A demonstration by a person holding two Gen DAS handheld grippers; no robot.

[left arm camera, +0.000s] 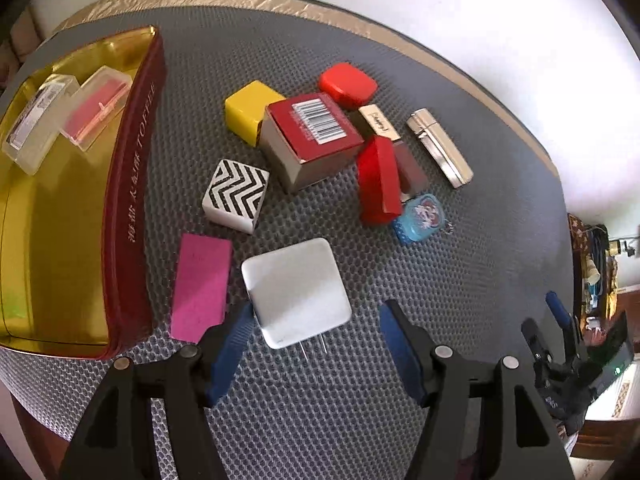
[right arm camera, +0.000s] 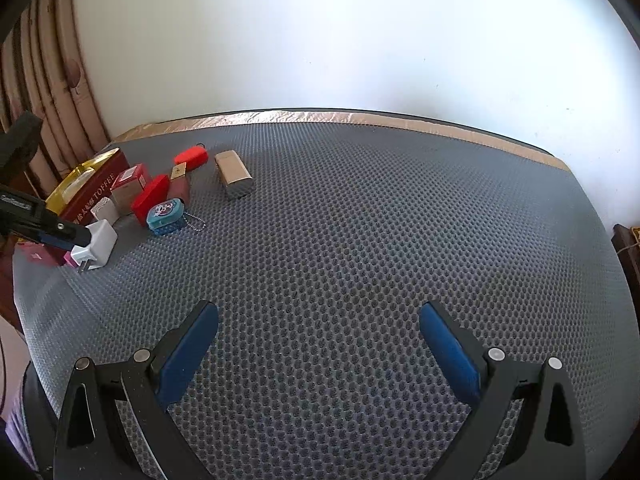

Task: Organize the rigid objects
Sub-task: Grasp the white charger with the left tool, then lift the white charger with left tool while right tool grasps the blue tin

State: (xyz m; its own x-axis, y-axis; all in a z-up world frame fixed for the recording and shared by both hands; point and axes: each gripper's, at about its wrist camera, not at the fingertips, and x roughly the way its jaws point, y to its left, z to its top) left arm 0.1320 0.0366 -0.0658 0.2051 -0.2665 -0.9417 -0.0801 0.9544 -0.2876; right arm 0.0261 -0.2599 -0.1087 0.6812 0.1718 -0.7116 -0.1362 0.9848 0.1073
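Step in hand, by judgement: picking next loose item for toffee tin (left arm camera: pixel 136 184) at left of frame.

Left gripper (left arm camera: pixel 316 344) released, jaws straddling white charger (left arm camera: pixel 296 292), lower centre, on grey mat (left arm camera: pixel 460 280); left pad near charger's edge, contact unclear.

Right gripper (right arm camera: pixel 320 344) released, empty, over bare mat.

Next, likely: close on charger, lift, carry left into tin.

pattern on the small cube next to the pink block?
Black-and-white zigzag on the cube top, plain white sides. Clearest in the left wrist view.

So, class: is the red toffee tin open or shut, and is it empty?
Open, not empty: the toffee tin has no lid on, its gold inside shows, and two clear plastic cases lie in it.
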